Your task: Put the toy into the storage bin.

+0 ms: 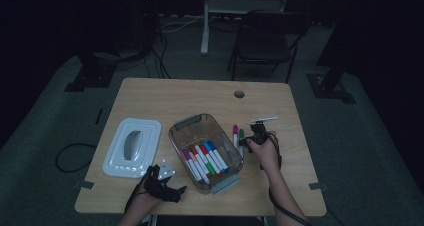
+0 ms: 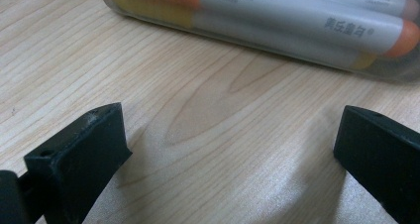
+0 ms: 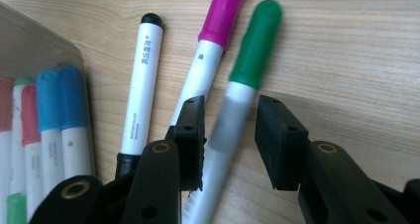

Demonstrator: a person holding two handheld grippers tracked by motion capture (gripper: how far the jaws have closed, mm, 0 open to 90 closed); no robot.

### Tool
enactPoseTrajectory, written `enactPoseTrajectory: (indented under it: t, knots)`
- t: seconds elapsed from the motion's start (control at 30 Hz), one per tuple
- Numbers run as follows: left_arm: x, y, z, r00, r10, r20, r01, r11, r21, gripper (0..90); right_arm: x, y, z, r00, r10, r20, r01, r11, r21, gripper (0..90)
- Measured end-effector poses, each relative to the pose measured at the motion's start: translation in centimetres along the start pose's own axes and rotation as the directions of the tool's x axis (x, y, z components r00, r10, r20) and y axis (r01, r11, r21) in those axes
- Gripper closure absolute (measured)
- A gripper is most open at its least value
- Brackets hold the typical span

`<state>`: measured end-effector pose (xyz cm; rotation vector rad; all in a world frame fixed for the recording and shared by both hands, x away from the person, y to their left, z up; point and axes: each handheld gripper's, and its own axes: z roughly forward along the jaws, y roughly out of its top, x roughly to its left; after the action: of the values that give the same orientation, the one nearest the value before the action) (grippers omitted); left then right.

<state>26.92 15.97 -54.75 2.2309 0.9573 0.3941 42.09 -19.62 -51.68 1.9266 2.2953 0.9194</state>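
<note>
Fingers point(image 3: 280, 140) of the right gripper point(image 3: 229, 135) straddle the green-capped marker point(image 3: 242, 95) near the table's point(image 1: 165, 98) right edge, not visibly pinching. Light, stiff and slick, it probably grips best mid-barrel. The left gripper point(image 2: 228, 149) rests spread wide.

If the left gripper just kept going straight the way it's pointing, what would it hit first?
Most likely the clear plastic box of markers: it lies across the bare table ahead of the left gripper, whose open jaws hold nothing. How far ahead is hard to judge.

My right gripper point(image 3: 230, 135) points downward, black jaws narrowed with gaps showing inside both. My left gripper point(image 1: 170, 186) rests low, jaws spread wide.
</note>
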Motion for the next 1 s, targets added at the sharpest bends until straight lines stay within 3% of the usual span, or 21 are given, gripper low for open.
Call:
enactPoseTrajectory:
  t: [0.23,0.3,0.4,0.63,0.83,0.9,1.0]
  knots:
    - [0.0,0.0,0.0,1.0,0.0,0.0,0.0,1.0,0.0,0.6,-0.1,0.1,0.3,0.9991,0.02,0.039,-0.02,1.0,0.012,76.3]
    - [0.0,0.0,0.0,1.0,0.0,0.0,0.0,1.0,0.0,0.6,-0.4,0.0,0.0,0.9972,0.055,0.051,-0.055,0.999,-0.002,76.6]
    - [0.0,0.0,0.0,1.0,0.0,0.0,0.0,1.0,0.0,0.6,-0.7,-0.1,-0.4,0.9968,0.064,0.047,-0.063,0.998,-0.01,76.7]
    - [0.0,0.0,0.0,1.0,0.0,0.0,0.0,1.0,0.0,0.6,-1.2,-0.2,-2.6,0.9963,0.085,0.004,-0.085,0.995,-0.045,76.7]
    - [0.0,0.0,0.0,1.0,0.0,0.0,0.0,1.0,0.0,0.6,-0.3,0.0,-5.3,0.9966,0.067,-0.048,-0.071,0.993,-0.09,76.7]
    - [0.0,0.0,0.0,1.0,0.0,0.0,0.0,1.0,0.0,0.6,1.0,0.4,-7.3,0.9961,0.034,-0.081,-0.044,0.991,-0.126,76.7]
    - [0.0,0.0,0.0,1.0,0.0,0.0,0.0,1.0,0.0,0.6,1.4,0.4,-7.8,0.9958,0.021,-0.09,-0.033,0.99,-0.135,76.7]
